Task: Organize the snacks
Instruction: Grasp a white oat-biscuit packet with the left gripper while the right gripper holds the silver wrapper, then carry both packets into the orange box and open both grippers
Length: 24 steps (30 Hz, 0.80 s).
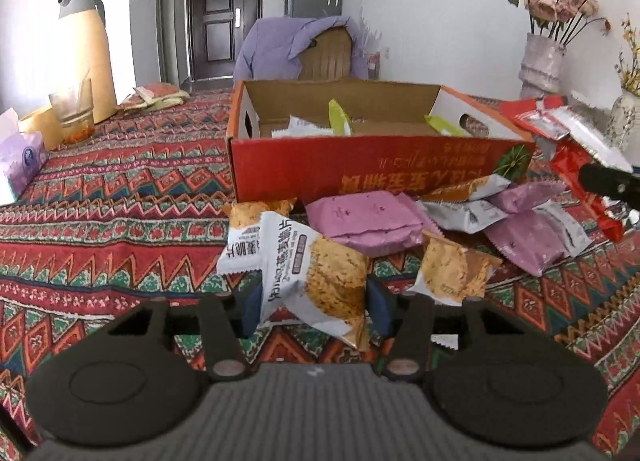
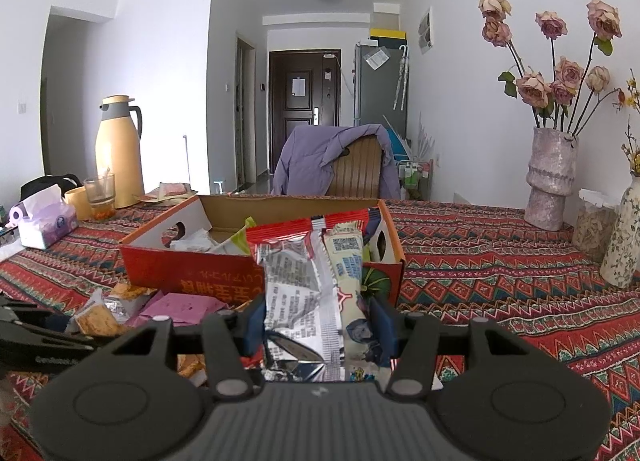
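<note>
The table [image 1: 100, 197] is spreading wide under its patterned cloth, with bare room opening to the left and far right, and the near edge is staying out of view. The box [image 1: 360, 165] is sitting mid-table, top open, a few packets already lying inside; its near wall is standing as a lip that anything going in is having to clear. Just in front of it the pile [image 1: 460, 221] of purple and silver packets is crowding the cloth.

The left gripper [image 1: 308, 305] is pinching the oat packet [image 1: 304, 273] near its lower half, jaws narrowed onto it and pads pressing both sides. It's looking light, puffy and crinkly, so the crisps inside are likely breaking under a hard squeeze; a sealed end is probably the safer hold.

The right gripper [image 2: 320, 331] is clamping a bundle [image 2: 308, 281] of red and silver wrappers, hovering just before the box's near right corner. That slick foil is likely slipping if the grip loosens.
</note>
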Tool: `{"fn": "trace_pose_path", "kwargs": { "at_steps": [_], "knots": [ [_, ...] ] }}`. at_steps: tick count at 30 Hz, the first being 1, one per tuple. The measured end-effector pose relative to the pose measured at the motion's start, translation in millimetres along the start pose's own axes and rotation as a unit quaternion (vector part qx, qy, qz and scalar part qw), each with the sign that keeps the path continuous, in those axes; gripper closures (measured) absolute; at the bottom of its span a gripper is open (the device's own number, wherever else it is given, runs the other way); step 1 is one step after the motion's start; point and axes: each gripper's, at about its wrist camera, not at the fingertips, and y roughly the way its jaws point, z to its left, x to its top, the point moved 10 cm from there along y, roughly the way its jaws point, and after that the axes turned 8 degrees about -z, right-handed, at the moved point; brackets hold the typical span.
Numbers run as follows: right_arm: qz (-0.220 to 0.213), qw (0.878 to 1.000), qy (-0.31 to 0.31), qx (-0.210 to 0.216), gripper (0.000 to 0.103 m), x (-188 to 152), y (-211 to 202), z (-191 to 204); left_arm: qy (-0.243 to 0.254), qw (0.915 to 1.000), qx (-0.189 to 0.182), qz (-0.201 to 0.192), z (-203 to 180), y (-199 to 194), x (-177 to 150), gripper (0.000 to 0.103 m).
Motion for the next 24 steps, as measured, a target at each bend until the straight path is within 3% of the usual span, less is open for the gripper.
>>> {"fn": "trace_pose_path", "kwargs": {
  "at_steps": [12,24],
  "knots": [
    [-0.014,1.000,0.000,0.004,0.049,11.5,-3.0,4.5,-0.002,0.9985,-0.016,-0.052,-6.1,-26.4,37.6,0.050],
    [-0.043,0.999,0.015,0.012,0.049,39.9,5.1,6.5,0.003,0.9949,-0.030,-0.096,-21.2,-28.8,86.5,0.050]
  ]
}}
